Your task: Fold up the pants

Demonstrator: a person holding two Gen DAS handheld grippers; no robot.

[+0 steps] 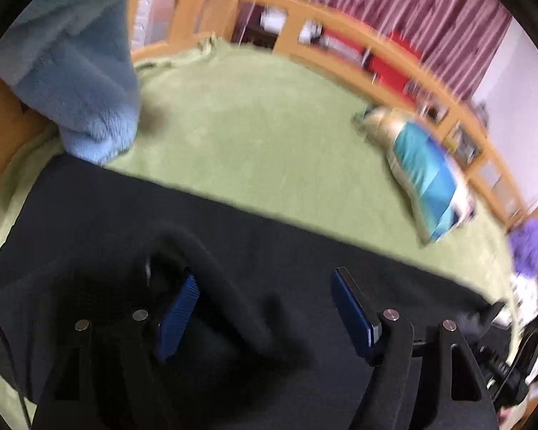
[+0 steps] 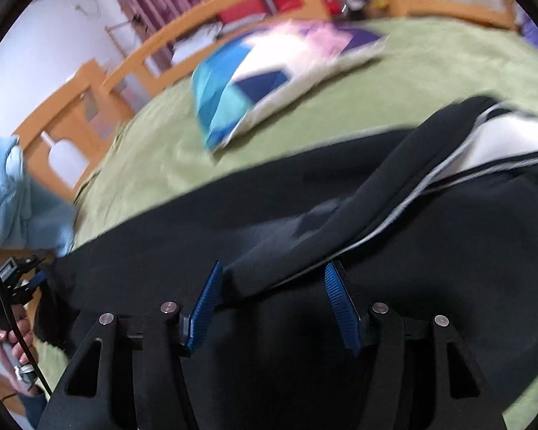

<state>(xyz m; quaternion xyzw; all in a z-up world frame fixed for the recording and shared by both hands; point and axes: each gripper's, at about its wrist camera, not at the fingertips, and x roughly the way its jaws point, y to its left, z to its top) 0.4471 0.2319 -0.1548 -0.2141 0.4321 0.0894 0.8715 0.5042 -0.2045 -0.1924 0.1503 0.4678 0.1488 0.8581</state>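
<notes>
Black pants lie spread across a green bedspread. In the left wrist view my left gripper is open, its blue pads either side of a raised fold of the black cloth. In the right wrist view my right gripper is open too, with a rolled edge of the pants between its pads. A white stripe runs along that edge toward the upper right. The left gripper also shows in the right wrist view at the far left.
A blue and white pillow lies on the bed beyond the pants. A light blue fluffy blanket sits at the left. A wooden bed rail curves along the far side, with a striped curtain behind. A purple item sits at the right.
</notes>
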